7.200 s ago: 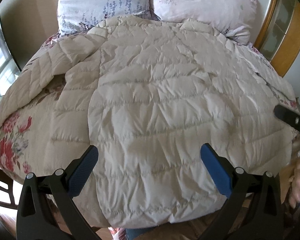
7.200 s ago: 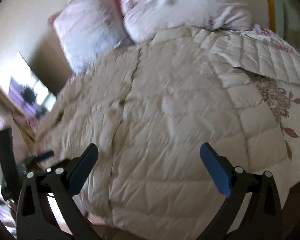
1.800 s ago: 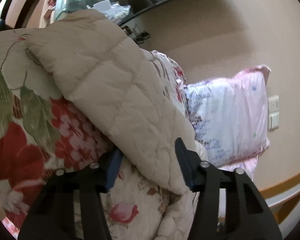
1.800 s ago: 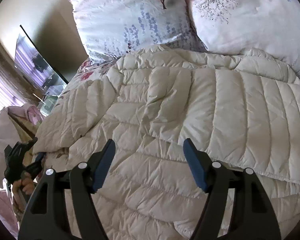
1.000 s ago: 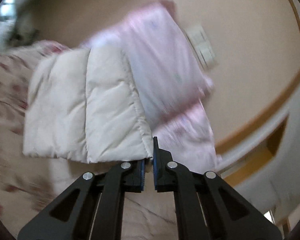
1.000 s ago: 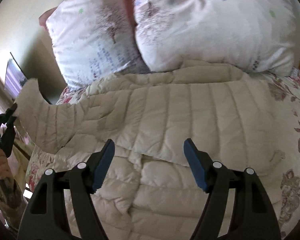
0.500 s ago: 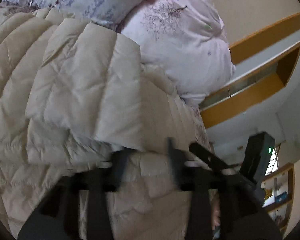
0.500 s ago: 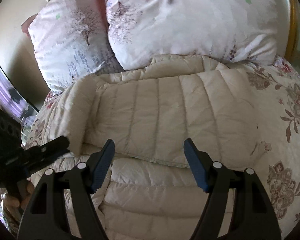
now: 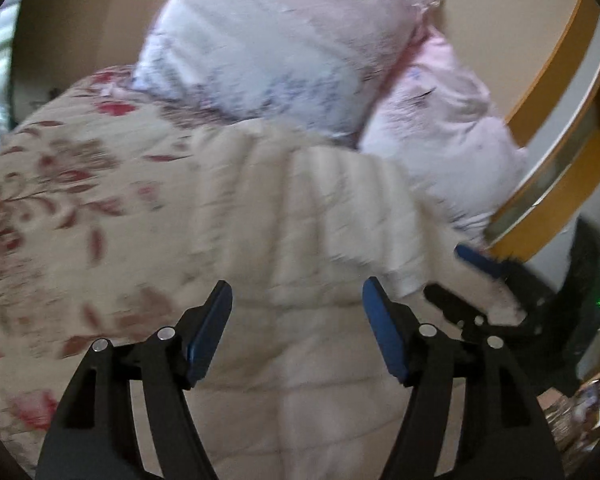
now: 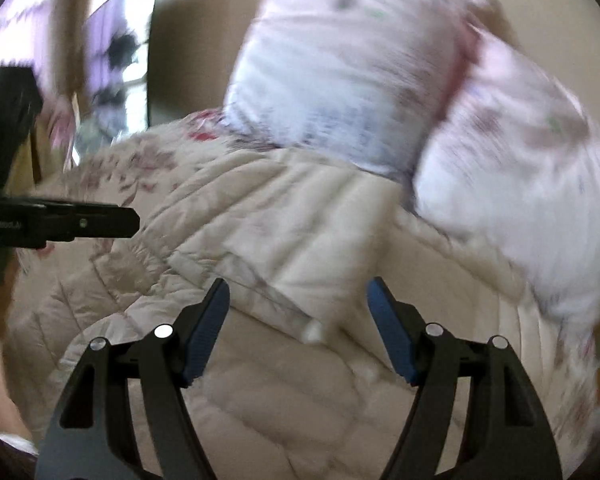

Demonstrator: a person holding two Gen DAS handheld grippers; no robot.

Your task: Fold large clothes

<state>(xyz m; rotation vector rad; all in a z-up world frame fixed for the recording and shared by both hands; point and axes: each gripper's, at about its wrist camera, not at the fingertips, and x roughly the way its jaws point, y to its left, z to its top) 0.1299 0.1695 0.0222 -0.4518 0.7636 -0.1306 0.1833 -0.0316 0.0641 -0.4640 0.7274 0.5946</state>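
Observation:
A cream quilted down jacket (image 9: 320,208) lies on the bed, one sleeve folded across its body just below the pillows. My left gripper (image 9: 297,292) hovers over the jacket's middle; its jaws are opening and nothing is between the blue pads. In the right wrist view the same jacket (image 10: 300,240) shows with the folded sleeve's edge ahead of my right gripper (image 10: 298,288), which is open and holds nothing. At the left of that view a black finger (image 10: 100,220) of the left gripper pokes in. Both views are blurred by motion.
A floral bedcover (image 9: 60,200) spreads to the left of the jacket. Two pink-and-white pillows (image 9: 280,40) (image 9: 452,140) lean at the head of the bed. A wooden frame (image 9: 540,208) runs behind them on the right, beside the right gripper's fingers (image 9: 476,260).
My left gripper was shut on the sleeve's end a second ago; it has let go and opened, and the sleeve now lies across the jacket. The right gripper swung sideways and stayed open.

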